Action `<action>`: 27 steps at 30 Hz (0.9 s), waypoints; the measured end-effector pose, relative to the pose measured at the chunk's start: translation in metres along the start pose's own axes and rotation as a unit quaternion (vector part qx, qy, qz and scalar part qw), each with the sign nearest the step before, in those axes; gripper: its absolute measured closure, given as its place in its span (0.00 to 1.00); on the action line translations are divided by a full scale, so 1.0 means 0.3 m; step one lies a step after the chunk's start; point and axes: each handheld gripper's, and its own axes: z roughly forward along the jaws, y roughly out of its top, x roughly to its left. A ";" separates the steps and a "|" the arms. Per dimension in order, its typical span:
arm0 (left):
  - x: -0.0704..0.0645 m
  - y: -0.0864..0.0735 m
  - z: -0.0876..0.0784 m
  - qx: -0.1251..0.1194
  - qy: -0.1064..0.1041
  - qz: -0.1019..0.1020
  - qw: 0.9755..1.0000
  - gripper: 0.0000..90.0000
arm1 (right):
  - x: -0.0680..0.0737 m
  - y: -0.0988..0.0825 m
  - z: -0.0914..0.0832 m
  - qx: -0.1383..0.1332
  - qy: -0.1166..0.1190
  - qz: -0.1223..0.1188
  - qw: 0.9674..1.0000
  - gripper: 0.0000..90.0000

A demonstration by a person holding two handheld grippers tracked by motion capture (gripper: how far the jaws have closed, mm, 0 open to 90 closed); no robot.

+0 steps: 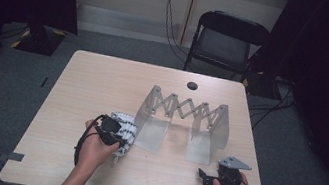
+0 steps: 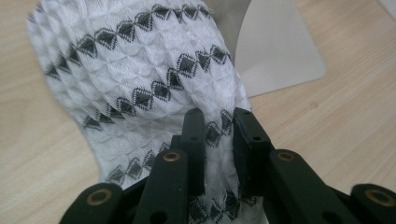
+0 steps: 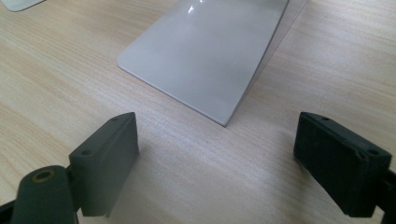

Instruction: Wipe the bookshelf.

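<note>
Centrally, the left gripper (image 2: 219, 128) pinches a fold of white cloth (image 2: 140, 79) with black diamonds between its jaws; the rest of the cloth lies ahead of it on the table (image 1: 83, 84), touching the grey rack (image 1: 184, 113) foot. Well apart, the right gripper (image 3: 215, 158) rests with jaws spread wide, a rack foot just ahead on bare wood.

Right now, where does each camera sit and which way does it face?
High view: above the person's side, facing forward and down on the table; both forearms, left gripper, right gripper.
Left gripper view: along its jaws, pinching the patterned white cloth.
Right gripper view: along open jaws towards the rack's grey foot plate.
Shared: the expandable rack.
</note>
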 end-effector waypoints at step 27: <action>-0.050 0.268 -0.316 -0.061 0.019 0.051 0.997 0.85 | 0.000 0.000 0.000 0.000 0.001 -0.001 1.000 0.15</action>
